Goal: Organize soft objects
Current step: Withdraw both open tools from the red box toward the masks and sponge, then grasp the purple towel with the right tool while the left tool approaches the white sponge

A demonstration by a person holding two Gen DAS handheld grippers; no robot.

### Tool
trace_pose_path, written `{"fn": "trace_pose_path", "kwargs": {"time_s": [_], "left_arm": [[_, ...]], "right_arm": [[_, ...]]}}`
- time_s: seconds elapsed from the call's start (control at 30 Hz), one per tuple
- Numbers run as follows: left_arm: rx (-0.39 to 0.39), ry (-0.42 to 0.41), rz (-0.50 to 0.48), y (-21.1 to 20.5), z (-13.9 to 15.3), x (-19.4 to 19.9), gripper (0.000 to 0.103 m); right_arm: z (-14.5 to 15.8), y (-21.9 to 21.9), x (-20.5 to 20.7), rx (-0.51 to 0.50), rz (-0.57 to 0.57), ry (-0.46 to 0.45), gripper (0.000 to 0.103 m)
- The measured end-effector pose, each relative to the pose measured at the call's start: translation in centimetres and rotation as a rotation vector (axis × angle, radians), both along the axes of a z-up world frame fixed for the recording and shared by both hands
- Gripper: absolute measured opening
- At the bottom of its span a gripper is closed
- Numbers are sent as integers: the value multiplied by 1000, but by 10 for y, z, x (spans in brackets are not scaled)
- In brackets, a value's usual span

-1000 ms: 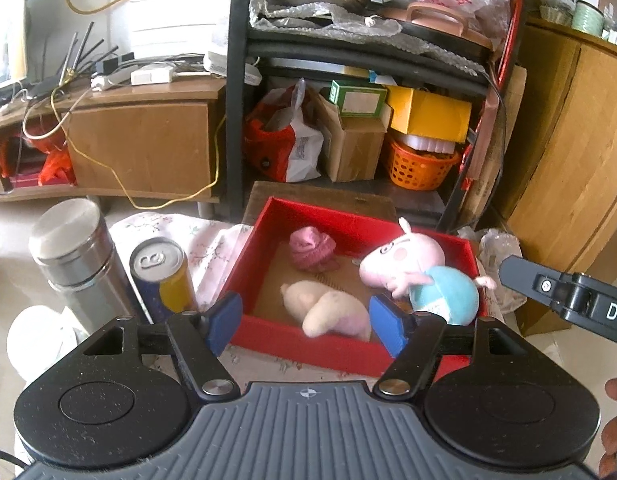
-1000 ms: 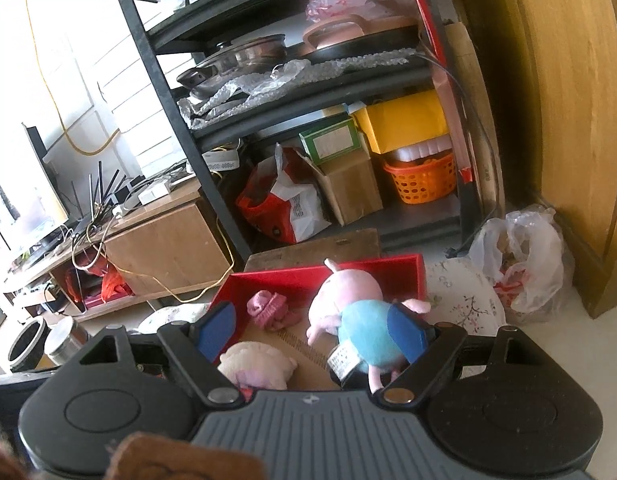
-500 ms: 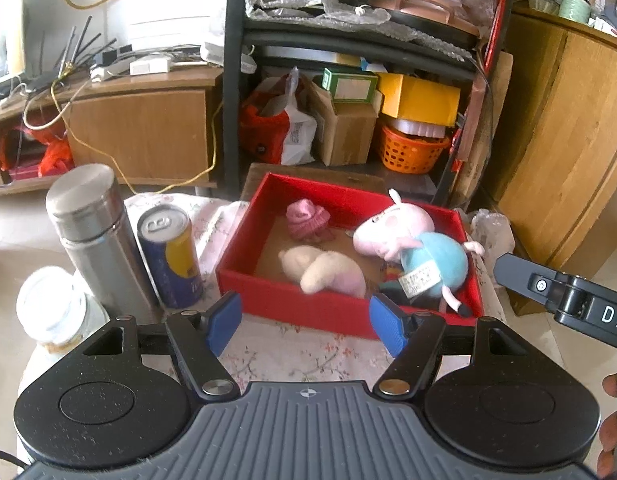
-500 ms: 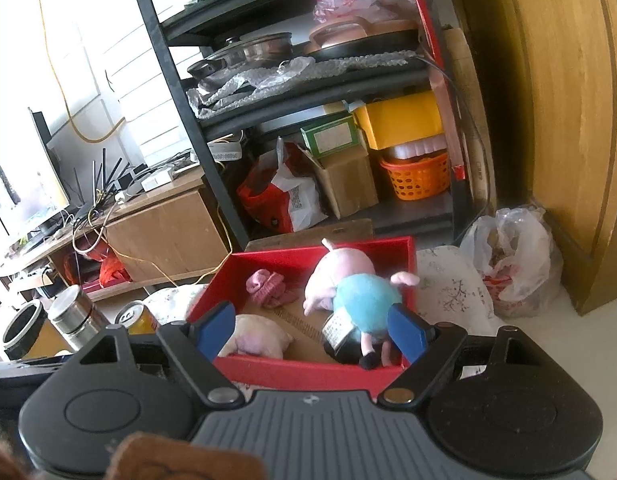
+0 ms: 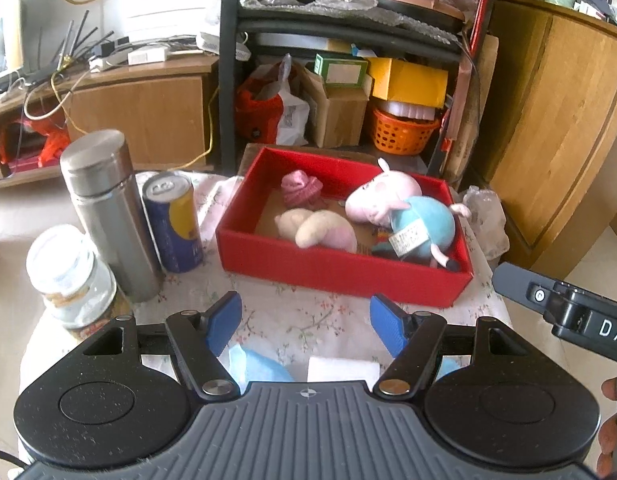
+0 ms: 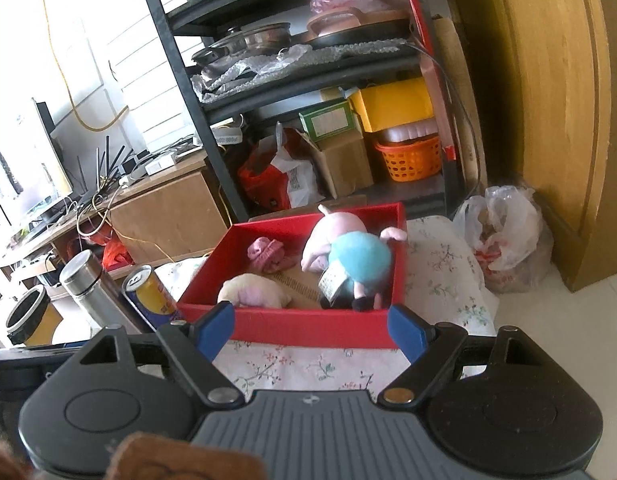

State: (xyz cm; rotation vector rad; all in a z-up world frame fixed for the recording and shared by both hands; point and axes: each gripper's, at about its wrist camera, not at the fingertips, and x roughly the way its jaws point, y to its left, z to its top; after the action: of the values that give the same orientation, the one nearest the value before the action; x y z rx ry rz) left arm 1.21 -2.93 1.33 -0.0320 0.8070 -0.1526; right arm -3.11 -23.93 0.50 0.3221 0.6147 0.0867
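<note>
**Soft toys in the red box, more soft pieces at the near edge**

While both grippers hang short of the red box (image 5: 340, 276) with their blue fingers spread and nothing between them, three soft things already lie inside it: a pig plush (image 5: 404, 220) in a light-blue dress at the right end, a cream-and-pink plush (image 5: 316, 232) near the front wall, and a small pink knitted piece (image 5: 300, 190) toward the back. The left gripper (image 5: 304, 320) is over the flowered surface (image 5: 300, 320) in front of the box; the right gripper (image 6: 310, 328) is at the box's near wall.

Just under the left fingers (image 5: 224, 316), at the near edge of the surface, lie a light-blue soft piece (image 5: 260, 366) and a white folded piece (image 5: 342, 368) (both are half hidden by the gripper body, so what they are I cannot tell). These look like the likely next picks.

All of it should be light and yielding, with fabric that gives under the pads and will not slip much or break. I would pinch the thickest bunched part, since a thin edge may slide out. The pig's paper tag (image 5: 406, 238) is a poor hold.

The steel flask (image 5: 108, 212), can (image 5: 174, 224) and jar (image 5: 70, 276) stand left of the box, near enough to knock.
</note>
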Motion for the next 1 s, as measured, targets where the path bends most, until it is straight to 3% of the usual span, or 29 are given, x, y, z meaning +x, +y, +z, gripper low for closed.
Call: {"fn": "trace_pose_path", "kwargs": {"time_s": [0.67, 0.9, 1.0], "left_arm": [[6, 40, -25, -1, -15, -42, 71], [64, 96, -47, -6, -35, -48, 71], [53, 127, -51, -3, -41, -48, 71]], "right_arm": [[-10, -4, -45, 0, 11, 37, 57], [-29, -11, -53, -34, 8, 125, 57], [-45, -12, -49, -83, 10, 184, 57]]}}
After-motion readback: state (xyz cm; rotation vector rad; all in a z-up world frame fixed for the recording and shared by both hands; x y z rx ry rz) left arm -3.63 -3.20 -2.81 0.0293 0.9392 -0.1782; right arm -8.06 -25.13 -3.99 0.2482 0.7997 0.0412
